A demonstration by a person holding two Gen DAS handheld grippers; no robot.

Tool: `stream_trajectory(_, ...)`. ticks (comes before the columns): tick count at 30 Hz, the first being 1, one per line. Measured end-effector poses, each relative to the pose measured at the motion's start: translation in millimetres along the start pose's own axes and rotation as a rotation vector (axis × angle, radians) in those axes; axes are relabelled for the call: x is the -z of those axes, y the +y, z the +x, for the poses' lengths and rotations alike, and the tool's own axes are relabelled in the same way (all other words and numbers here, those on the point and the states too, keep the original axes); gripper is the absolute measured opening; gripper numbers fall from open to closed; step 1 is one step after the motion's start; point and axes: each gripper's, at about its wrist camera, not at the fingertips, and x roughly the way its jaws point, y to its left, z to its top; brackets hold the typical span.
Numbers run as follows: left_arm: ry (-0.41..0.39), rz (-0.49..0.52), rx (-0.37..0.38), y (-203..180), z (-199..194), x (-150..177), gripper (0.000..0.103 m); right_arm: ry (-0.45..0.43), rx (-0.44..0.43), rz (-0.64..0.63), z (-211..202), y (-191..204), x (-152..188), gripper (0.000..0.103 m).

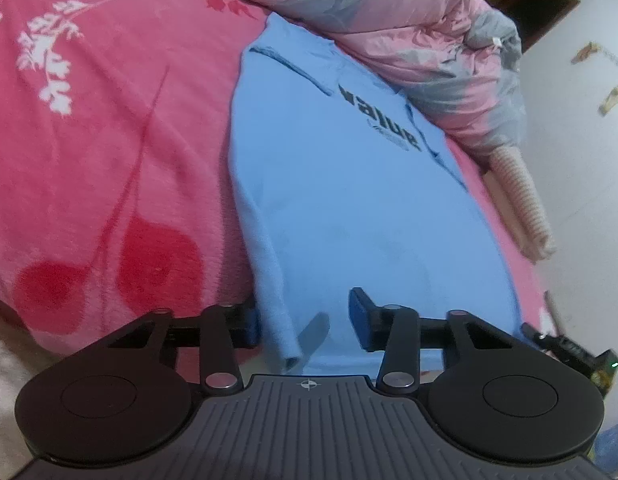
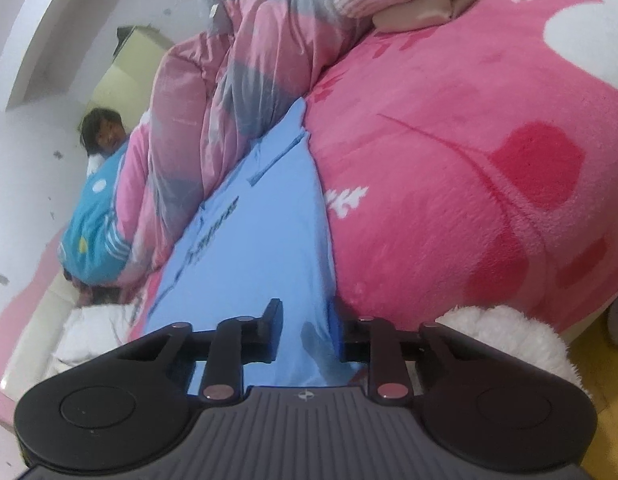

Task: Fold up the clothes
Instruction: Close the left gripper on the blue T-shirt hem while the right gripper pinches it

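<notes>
One blue shirt lies lengthwise on the pink blanket, already narrowed into a long strip, its printed chest toward 1 o'clock beside the bunched quilt. Crosswise folding looks still to come. At 6 o'clock, the left gripper and right gripper each straddle the hem, jaws apart, not yet pinching.

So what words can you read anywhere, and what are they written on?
"value": big black letters on the blue T-shirt, seen upside down in the left wrist view.
Smaller print under it: too blurred to read.
The same print in the right wrist view: too skewed to read.
</notes>
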Motion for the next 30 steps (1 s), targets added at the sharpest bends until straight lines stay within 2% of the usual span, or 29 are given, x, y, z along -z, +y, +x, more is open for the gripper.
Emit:
stream_trajectory(4,0.001,0.019,-0.016,-0.8,-0.5,3.0,0.038,0.004,0.008,-0.001,2.9,1.1,2.3,0.026)
stream_trajectory(6,-0.005,0.014,-0.039,-1.7,0.1,3.7,0.032,0.007,0.018,0.000,6.1,2.2,3.8,0.026)
stream_trajectory(7,-0.008,0.008,-0.057,-2.4,0.4,3.6,0.023,0.007,0.029,-0.019,6.4,5.8,4.7,0.025)
stream_trajectory(9,-0.020,0.000,-0.086,-3.5,-0.8,3.5,0.010,0.011,0.056,-0.082,6.1,16.9,7.8,0.017)
stream_trajectory(10,-0.029,-0.001,-0.092,-4.0,-1.9,4.0,0.008,0.017,0.060,-0.093,5.6,20.6,9.2,0.003)
stream_trajectory(11,-0.043,-0.001,-0.089,-4.6,-3.3,5.2,0.006,0.023,0.061,-0.101,4.9,23.9,10.4,0.003)
stream_trajectory(15,-0.060,0.003,-0.091,-4.8,-3.7,9.1,0.003,-0.005,0.031,-0.119,-3.9,32.1,15.1,0.003)
stream_trajectory(20,-0.064,-0.027,-0.070,-1.6,-5.7,5.6,0.003,-0.034,-0.006,-0.030,-9.3,19.7,14.3,0.003)
stream_trajectory(25,-0.040,-0.036,-0.043,0.3,0.8,6.8,0.003,0.012,-0.038,0.051,-2.8,5.2,12.0,0.006)
stream_trajectory(30,-0.021,-0.024,-0.022,3.8,2.4,6.3,0.004,0.060,-0.047,0.048,-0.3,2.0,18.0,0.024)
